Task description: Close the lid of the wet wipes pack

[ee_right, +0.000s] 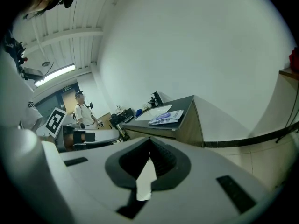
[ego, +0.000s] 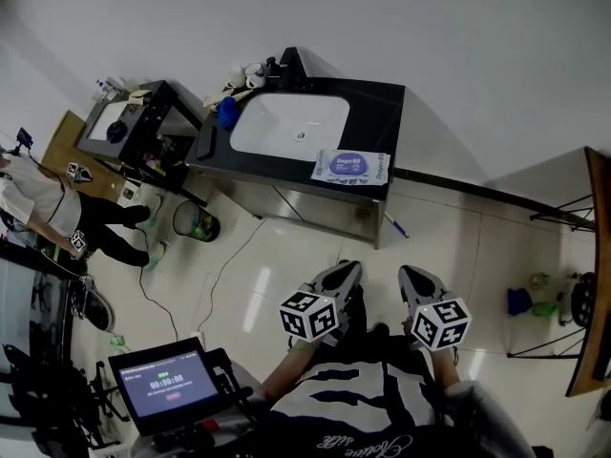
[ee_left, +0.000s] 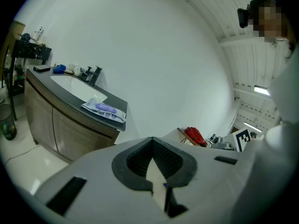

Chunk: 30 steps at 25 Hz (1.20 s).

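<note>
The wet wipes pack [ego: 351, 167] is white with a purple oval label and lies flat on the right end of a black counter [ego: 384, 114], beside the sink. It is small in the left gripper view [ee_left: 104, 109] and the right gripper view [ee_right: 164, 117]; whether its lid is up cannot be made out. Both grippers hang low over the floor close to my body, well short of the counter. My left gripper [ego: 346, 273] [ee_left: 152, 141] and right gripper [ego: 412, 277] [ee_right: 149, 141] are shut, with nothing between the jaws.
A white sink basin [ego: 289, 125] with a dark faucet [ego: 286, 70] fills the counter's middle. A person [ego: 38, 208] stands at the far left by a cluttered cart [ego: 134, 122]. A bin [ego: 196, 225], a floor cable, a timer screen [ego: 164, 382] and a wooden rack [ego: 597, 284] surround the tiled floor.
</note>
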Tool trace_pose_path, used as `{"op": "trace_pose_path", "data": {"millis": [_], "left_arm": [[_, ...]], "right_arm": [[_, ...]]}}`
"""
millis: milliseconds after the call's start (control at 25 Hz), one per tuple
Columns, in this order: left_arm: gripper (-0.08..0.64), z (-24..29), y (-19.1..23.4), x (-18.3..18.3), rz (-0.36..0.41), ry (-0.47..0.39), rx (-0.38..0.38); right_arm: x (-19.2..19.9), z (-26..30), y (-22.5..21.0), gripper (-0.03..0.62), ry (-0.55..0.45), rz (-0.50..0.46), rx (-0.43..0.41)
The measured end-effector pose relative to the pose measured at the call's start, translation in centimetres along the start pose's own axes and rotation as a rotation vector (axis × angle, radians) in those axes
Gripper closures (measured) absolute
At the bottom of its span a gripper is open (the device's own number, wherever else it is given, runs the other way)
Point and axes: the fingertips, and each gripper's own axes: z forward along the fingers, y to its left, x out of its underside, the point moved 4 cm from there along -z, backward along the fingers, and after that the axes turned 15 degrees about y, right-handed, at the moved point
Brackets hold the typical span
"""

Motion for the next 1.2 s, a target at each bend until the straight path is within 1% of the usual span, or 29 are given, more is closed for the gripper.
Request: {"op": "trace_pose_path", "data": {"millis": [120, 280, 480, 640, 880, 1200], "left_arm": [[0.56, -1.1, -1.7, 1.6, 0.017, 0.002, 0.007], [0.56, -2.3, -2.5, 1.9, 0.034, -0.008, 0.016], [0.558, -3.1, -2.1, 1.8, 0.028, -0.025, 0.018], [0.56, -4.0, -1.4, 1.5, 0.038, -0.015, 0.012], [0.56, -5.3, 0.2, 1.1, 0.023, -0.024, 0.014], [0.558, -6.0, 1.2, 1.2, 0.031, -0.004, 0.024]], "right_arm": [[1.6, -0.7, 1.4, 0.597, 0.011, -0.008, -0.025], [1.6, -0.8, 3.1, 0.597, -0.002, -0.019, -0.05], [1.4, -0.3, 4.8, 0.597, 0.012, -0.045, -0.072], [1.0, 0.3, 6.1, 0.597, 0.016, -0.05, -0.083], [0.7, 1.4, 7.7, 0.595, 0.025, -0.063, -0.079], [0.8, 2.3, 8.8, 0.597, 0.035, -0.062, -0.065]]}}
